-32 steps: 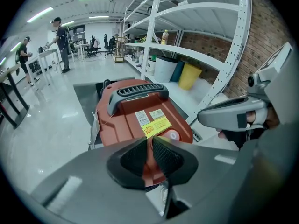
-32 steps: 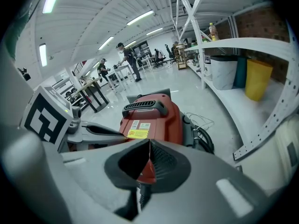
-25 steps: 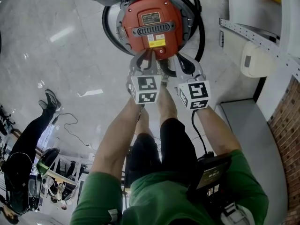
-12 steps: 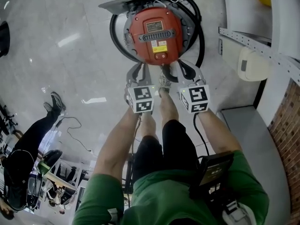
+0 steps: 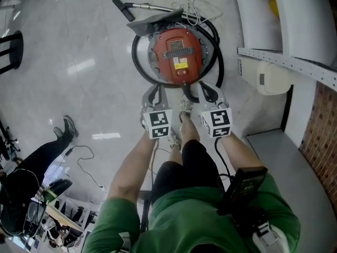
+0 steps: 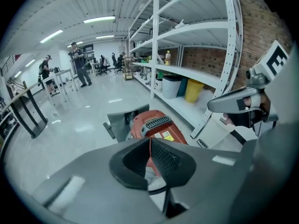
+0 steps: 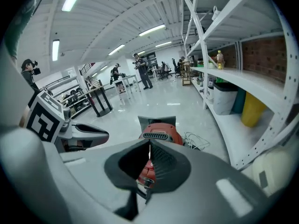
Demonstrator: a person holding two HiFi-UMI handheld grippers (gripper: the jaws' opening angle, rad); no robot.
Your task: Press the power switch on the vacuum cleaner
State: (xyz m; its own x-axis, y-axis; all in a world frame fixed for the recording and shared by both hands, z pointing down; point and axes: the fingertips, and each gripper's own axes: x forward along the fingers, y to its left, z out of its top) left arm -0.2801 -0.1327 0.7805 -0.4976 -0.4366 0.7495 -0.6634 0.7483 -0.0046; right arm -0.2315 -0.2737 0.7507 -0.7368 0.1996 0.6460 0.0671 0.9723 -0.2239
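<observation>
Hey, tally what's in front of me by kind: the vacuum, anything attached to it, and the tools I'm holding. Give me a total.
red vacuum cleaner: 1
black hose looped around it: 1
metal wand: 1
handheld tools: 2, the left tool and the right tool, both shut with nothing between the jaws
Total: 5

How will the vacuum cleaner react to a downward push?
Probably stays put: the vacuum cleaner is squat and wide on the floor. A sideways shove might slide it on that glossy surface. The hose coiled round it looks floppy.
</observation>
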